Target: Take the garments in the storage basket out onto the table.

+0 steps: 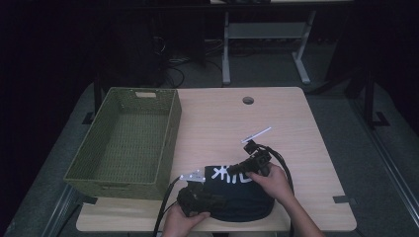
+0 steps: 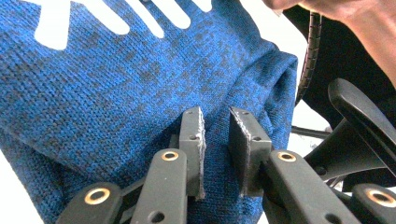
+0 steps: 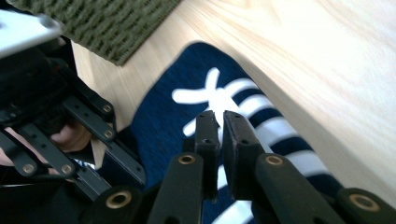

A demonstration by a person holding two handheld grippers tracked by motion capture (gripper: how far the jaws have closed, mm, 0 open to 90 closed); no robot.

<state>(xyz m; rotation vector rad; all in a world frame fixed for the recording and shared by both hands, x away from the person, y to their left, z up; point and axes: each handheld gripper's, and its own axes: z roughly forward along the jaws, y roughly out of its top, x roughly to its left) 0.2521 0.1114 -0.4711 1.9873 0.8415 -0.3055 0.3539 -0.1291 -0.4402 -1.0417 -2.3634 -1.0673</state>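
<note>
So far the blue knit garment (image 1: 237, 190) lies folded at the table's (image 1: 296, 123) near edge, not yet in the green woven basket (image 1: 123, 143) just beside it. The left gripper (image 2: 223, 135) pinches a fold of the fabric; the right gripper (image 3: 219, 135), jaws nearly together and empty, hovers over the white lettering. Lifting and placing apparently remain.

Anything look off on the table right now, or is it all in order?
Nothing stands out. The folded blue garment lies flat at the near edge of the table, the green basket sits upright and undamaged beside it, and nothing is spilled. A small white strip lies loose farther back.
</note>
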